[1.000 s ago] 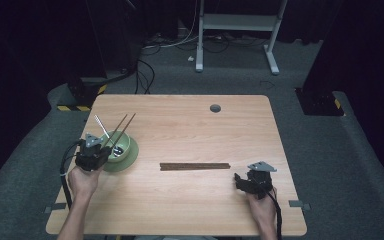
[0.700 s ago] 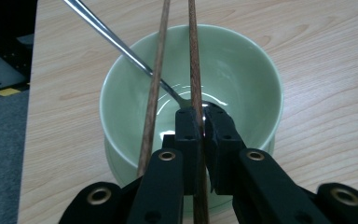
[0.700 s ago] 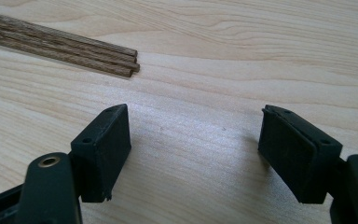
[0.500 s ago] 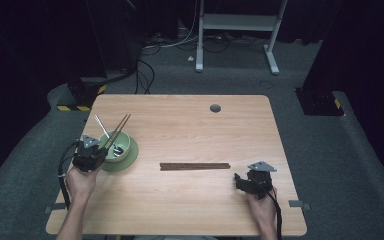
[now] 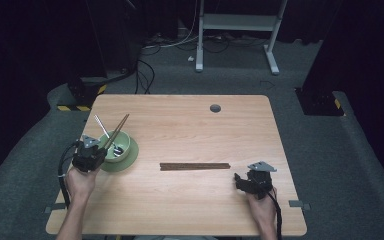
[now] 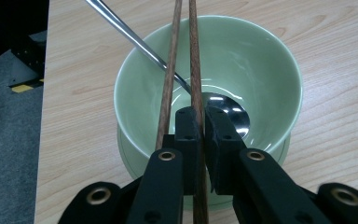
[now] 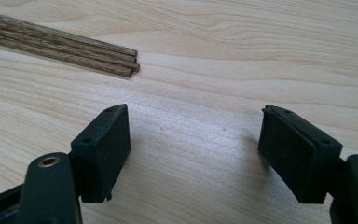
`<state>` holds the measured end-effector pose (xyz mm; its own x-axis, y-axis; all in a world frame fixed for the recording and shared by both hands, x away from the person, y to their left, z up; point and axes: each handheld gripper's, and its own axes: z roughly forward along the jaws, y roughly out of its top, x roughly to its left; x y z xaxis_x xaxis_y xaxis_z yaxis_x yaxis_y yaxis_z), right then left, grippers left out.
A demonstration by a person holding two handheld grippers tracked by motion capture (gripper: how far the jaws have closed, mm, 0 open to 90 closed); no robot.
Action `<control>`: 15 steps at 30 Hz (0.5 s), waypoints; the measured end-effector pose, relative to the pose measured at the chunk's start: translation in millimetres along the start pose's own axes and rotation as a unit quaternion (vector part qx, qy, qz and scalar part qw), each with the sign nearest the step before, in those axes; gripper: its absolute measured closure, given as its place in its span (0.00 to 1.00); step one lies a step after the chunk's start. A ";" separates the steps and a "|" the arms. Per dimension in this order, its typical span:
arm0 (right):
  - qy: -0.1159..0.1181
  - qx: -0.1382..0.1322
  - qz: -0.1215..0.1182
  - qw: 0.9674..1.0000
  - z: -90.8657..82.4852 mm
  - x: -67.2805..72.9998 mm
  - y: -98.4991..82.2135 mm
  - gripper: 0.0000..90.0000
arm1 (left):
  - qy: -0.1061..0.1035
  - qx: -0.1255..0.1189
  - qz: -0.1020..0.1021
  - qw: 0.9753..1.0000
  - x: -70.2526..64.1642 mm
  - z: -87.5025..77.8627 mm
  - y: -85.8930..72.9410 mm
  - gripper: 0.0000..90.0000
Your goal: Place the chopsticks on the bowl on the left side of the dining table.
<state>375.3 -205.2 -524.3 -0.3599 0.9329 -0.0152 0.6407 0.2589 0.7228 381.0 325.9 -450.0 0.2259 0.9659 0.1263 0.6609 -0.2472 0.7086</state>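
A pale green bowl (image 5: 120,142) (image 6: 242,60) stands on a matching saucer (image 5: 130,159) at the table's left, with a metal spoon (image 5: 100,125) (image 6: 135,39) leaning in it. My left gripper (image 5: 101,151) (image 6: 203,116) is over the bowl's near rim, shut on a brown chopstick (image 6: 195,56). A second chopstick (image 6: 170,70) runs close beside it and passes behind the left jaw. Both sticks (image 5: 120,127) slant up and away over the bowl. My right gripper (image 5: 241,181) (image 7: 196,130) rests low at the right, open, with bare wood between its jaws.
A bundle of brown chopsticks (image 5: 195,166) (image 7: 65,46) lies flat at the table's middle, its right end just left of my right gripper. A round cable hole (image 5: 215,108) sits near the far edge. A white metal frame (image 5: 240,22) stands on the floor beyond.
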 end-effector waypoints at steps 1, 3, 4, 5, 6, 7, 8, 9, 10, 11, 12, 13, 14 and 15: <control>0.000 0.000 0.000 1.000 0.0 0.0 0.0 0.27 | 0.001 -0.001 -0.002 1.000 0.6 0.0 -0.7 0.93; 0.000 0.000 0.000 1.000 0.0 0.0 0.0 0.27 | 0.002 -0.002 -0.003 1.000 1.5 -0.3 -1.4 0.93; 0.000 0.000 0.000 1.000 0.0 0.0 0.0 0.27 | 0.002 -0.001 -0.004 1.000 1.8 -0.6 -1.6 0.93; 0.000 0.000 0.000 1.000 0.0 0.0 0.0 0.27 | 0.002 -0.001 -0.003 1.000 2.0 -0.7 -1.6 0.93; 0.000 0.000 0.000 1.000 0.0 0.0 0.0 0.27 | 0.002 0.000 -0.003 1.000 2.1 -0.8 -1.5 0.93; 0.000 0.000 0.000 1.000 0.0 0.0 0.0 0.27 | 0.003 0.000 -0.002 1.000 2.1 -0.8 -1.4 0.92; 0.000 0.000 0.000 1.000 0.0 0.0 0.0 0.27 | 0.004 0.001 -0.001 1.000 2.3 -0.8 -1.2 0.92; 0.000 0.000 0.000 1.000 0.0 0.0 0.0 0.27 | 0.004 0.001 -0.002 1.000 2.4 -0.8 -1.2 0.92; 0.000 0.000 0.000 1.000 0.0 0.0 0.0 0.27 | 0.004 0.001 -0.001 1.000 2.4 -0.9 -1.1 0.92; 0.000 0.000 0.000 1.000 0.0 0.0 0.0 0.27 | 0.005 0.001 -0.001 1.000 2.3 -1.0 -1.1 0.92; 0.000 0.000 0.000 1.000 0.0 0.0 0.0 0.27 | 0.005 0.000 -0.001 1.000 2.3 -1.2 -1.2 0.92; 0.000 0.000 0.000 1.000 0.0 0.0 0.0 0.27 | 0.005 0.000 0.000 1.000 2.4 -1.6 -1.2 0.91; 0.000 0.000 0.000 1.000 0.0 0.0 0.0 0.27 | 0.005 0.000 0.000 1.000 2.3 -1.7 -1.3 0.90; 0.000 0.000 0.000 1.000 0.0 0.0 0.0 0.27 | 0.006 -0.001 0.001 1.000 2.2 -1.8 -1.4 0.90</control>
<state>375.3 -205.2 -524.3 -0.3598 0.9329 -0.0153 0.6406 0.2589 0.7229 379.2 328.5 -449.5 0.2190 0.9663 0.1353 0.6594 -0.2488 0.7094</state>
